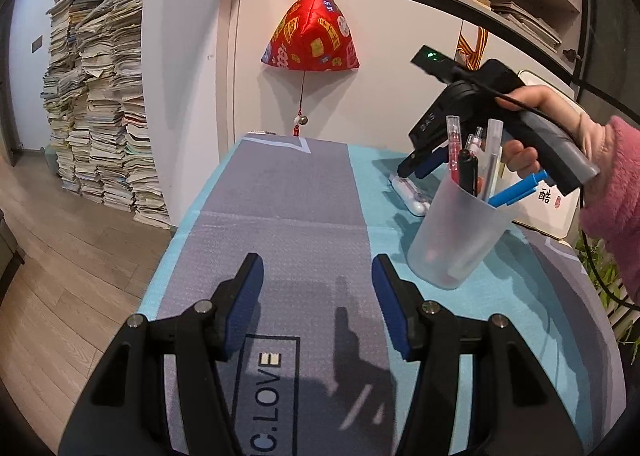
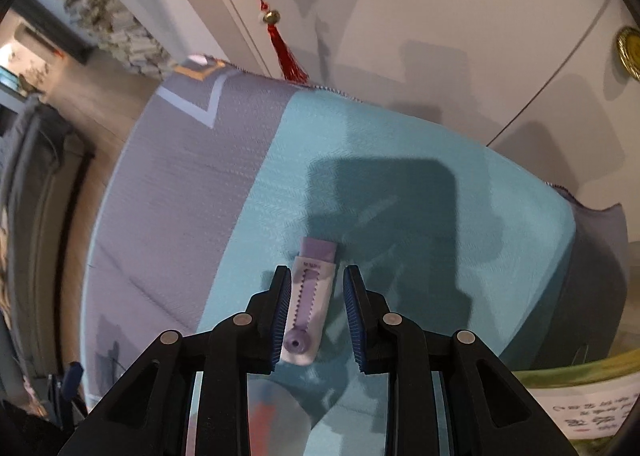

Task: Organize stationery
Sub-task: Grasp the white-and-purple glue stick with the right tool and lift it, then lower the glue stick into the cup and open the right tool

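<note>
A white and purple slide eraser (image 2: 309, 300) lies flat on the teal part of the table mat. My right gripper (image 2: 316, 310) is open and straddles it, one finger on each side, not closed on it; it also shows in the left wrist view (image 1: 416, 169), pointing down at the eraser (image 1: 408, 193). A frosted plastic pen cup (image 1: 456, 236) holds several pens, among them a blue one (image 1: 516, 189), and stands at the mat's right. My left gripper (image 1: 318, 296) is open and empty over the grey strip of the mat, left of the cup.
The mat (image 1: 280, 191) covers a narrow table that ends at a white wall. A red hanging ornament (image 1: 312, 35) with a tassel hangs above the far edge. A white board (image 1: 548, 207) lies behind the cup. Tall paper stacks (image 1: 100, 95) stand on the floor at left.
</note>
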`<state>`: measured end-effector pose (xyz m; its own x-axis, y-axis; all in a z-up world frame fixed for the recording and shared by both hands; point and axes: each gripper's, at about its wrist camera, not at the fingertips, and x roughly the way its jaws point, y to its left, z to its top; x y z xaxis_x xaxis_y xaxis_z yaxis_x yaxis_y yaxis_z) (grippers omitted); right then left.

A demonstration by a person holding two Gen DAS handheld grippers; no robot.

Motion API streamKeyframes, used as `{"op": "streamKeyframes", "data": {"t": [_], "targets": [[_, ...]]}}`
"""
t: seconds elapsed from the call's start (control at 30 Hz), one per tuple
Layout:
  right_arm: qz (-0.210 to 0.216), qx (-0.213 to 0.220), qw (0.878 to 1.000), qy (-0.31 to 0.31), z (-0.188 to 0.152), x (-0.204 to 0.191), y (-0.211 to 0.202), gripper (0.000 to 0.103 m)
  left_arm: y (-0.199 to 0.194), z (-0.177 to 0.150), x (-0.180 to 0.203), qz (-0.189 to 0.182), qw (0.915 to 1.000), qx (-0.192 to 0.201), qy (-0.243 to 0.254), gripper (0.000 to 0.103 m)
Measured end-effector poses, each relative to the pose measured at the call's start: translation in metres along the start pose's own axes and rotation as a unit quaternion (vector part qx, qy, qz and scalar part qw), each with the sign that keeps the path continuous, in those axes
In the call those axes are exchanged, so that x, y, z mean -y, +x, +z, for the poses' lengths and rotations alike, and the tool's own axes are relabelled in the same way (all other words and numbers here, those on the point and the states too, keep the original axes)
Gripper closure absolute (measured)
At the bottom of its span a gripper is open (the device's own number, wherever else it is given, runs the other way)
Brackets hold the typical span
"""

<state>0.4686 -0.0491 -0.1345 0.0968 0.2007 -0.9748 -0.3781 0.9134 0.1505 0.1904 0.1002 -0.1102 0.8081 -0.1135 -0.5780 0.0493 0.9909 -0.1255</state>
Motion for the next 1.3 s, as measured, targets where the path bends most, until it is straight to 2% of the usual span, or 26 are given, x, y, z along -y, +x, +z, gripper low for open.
{"op": "streamKeyframes", "data": {"t": [0.23, 0.43, 0.47, 0.53, 0.6, 0.77, 0.93, 1.1, 1.3], "targets": [[-0.045, -0.039, 0.998, -0.036, 0.005, -0.011, 0.014, 0.069, 0.003, 0.0, -0.002, -0.001, 1.0, -0.006, -0.006, 0.049], [-0.079, -0.066, 0.992, -0.076, 0.005, -0.027, 0.027, 0.069, 0.005, -0.002, 0.001, 0.003, 0.9999, -0.008, 0.006, 0.048], [-0.082, -0.057, 0.992, -0.08, 0.005, -0.028, 0.025, 0.069, 0.005, -0.002, 0.002, 0.004, 0.9999, -0.009, 0.007, 0.048], [-0.083, -0.051, 0.992, -0.085, 0.002, -0.029, 0.024, 0.076, 0.004, -0.003, 0.002, 0.005, 0.9999, -0.007, 0.009, 0.048], [-0.084, -0.041, 0.992, -0.08, -0.002, -0.027, 0.02, 0.077, 0.003, -0.003, 0.003, 0.004, 0.9999, -0.006, 0.011, 0.048], [-0.06, 0.018, 0.997, -0.043, -0.012, -0.013, -0.01, 0.077, 0.003, -0.005, 0.006, -0.001, 0.9998, -0.006, 0.017, 0.048], [-0.038, 0.09, 0.995, 0.009, -0.023, 0.005, -0.055, 0.077, 0.002, -0.005, 0.008, 0.004, 0.9997, -0.005, 0.022, 0.048], [-0.04, 0.168, 0.984, 0.039, -0.049, 0.007, -0.104, 0.077, 0.002, -0.005, 0.008, 0.006, 0.9997, -0.004, 0.024, 0.048], [-0.055, 0.251, 0.965, 0.046, -0.087, -0.013, -0.157, 0.077, 0.001, -0.007, 0.009, 0.01, 0.9996, 0.0, 0.027, 0.048]]}}
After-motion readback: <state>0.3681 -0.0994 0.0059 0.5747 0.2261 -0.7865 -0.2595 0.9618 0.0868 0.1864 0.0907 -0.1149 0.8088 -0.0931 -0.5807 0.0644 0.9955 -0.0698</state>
